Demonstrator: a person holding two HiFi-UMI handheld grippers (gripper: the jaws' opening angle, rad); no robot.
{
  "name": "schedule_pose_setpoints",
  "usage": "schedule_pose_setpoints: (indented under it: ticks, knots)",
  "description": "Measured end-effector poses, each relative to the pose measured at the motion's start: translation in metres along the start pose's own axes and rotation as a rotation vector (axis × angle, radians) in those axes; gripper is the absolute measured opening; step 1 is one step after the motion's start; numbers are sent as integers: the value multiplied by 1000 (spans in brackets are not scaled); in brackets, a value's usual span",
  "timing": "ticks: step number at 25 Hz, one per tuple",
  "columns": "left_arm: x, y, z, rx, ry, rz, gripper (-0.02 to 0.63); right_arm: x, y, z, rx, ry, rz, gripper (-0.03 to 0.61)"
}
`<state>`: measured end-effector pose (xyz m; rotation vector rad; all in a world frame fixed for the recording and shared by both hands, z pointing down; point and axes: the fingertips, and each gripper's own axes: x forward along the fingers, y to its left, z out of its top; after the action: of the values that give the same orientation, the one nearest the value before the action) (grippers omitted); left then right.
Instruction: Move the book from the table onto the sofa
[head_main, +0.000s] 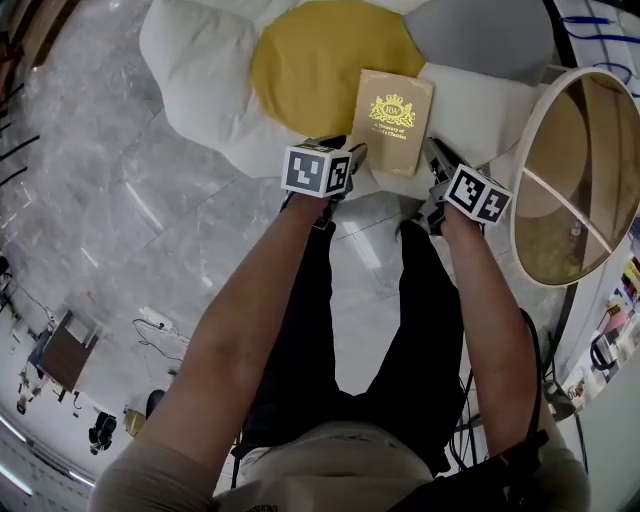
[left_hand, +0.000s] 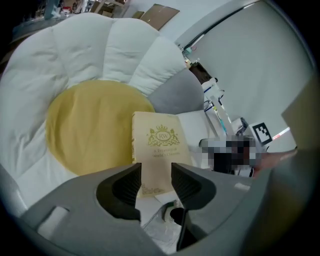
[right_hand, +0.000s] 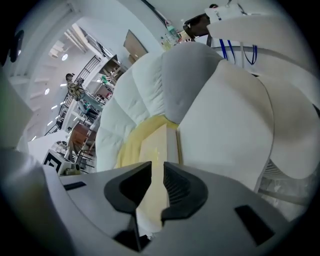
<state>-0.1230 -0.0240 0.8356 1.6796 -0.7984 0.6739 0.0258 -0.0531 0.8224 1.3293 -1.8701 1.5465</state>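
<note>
The cream book (head_main: 392, 118) with a gold crest lies tilted over the flower-shaped sofa (head_main: 200, 60), across its yellow middle and a white petal. My right gripper (head_main: 432, 150) is at the book's near right corner. In the right gripper view the book (right_hand: 155, 150) runs edge-on between the jaws of the right gripper (right_hand: 157, 172), which is shut on it. My left gripper (head_main: 352, 155) is at the near left corner. In the left gripper view the left gripper (left_hand: 156, 172) has its jaws apart, and the book's cover (left_hand: 160, 145) shows beyond the gap over the sofa (left_hand: 75, 60).
A round glass-topped table (head_main: 580, 180) stands at the right, close to the sofa. A grey cushion (head_main: 480, 35) forms one petal at the back. Pale marble floor (head_main: 100, 200) spreads to the left. The person's legs in black trousers are below the grippers.
</note>
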Motion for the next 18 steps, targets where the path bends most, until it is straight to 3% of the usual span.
schedule_pose_setpoints:
  ticks: [4,13,18]
  knots:
    - [-34,-17,-4,35,31,4,179,-31,22,-6,-18,37,35,60]
    - [-127,-109,5,71,15,-114,178,-139,82,-9,-92,96,80,16]
    - [-192,-175,15,147,-1,-212,85,-209,133,-5,-140,108,120,12]
